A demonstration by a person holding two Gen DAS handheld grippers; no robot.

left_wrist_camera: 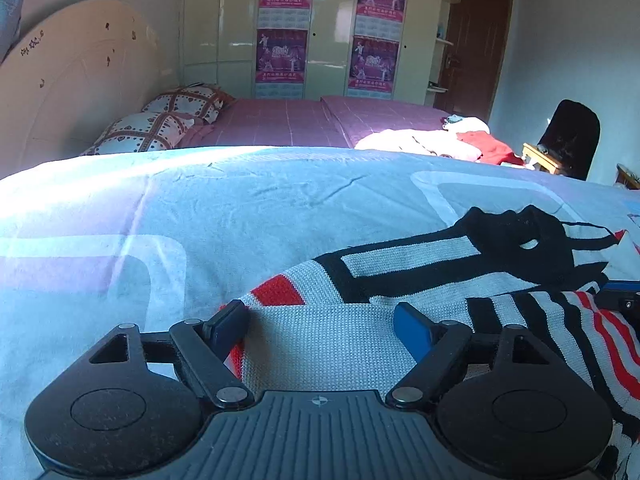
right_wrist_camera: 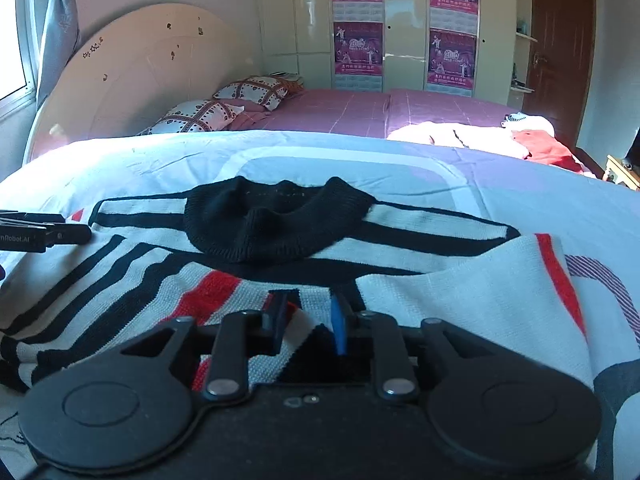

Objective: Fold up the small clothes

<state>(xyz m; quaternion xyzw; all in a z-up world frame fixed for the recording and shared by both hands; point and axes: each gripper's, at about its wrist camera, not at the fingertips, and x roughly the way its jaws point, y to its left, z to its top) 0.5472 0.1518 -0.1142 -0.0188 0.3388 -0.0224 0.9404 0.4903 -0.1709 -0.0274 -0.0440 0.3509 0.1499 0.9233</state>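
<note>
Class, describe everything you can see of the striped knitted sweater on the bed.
The sweater is a white knit with black and red stripes and a ribbed black collar. It lies partly folded and rumpled on the pale blue bedcover. The right gripper has a fold between its narrow jaws; the left gripper stands open over its white edge.

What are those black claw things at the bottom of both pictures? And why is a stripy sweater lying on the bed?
Those are two grabbing tools a person holds, one in each hand, each with a small camera looking along its fingers. One picture comes from the left gripper, whose fingers are spread wide with nothing pinched. The other comes from the right gripper, whose fingers are close together with some sweater cloth between them; whether they pinch it is hard to tell. The sweater lies on a pale blue blanket, partly folded.
</note>
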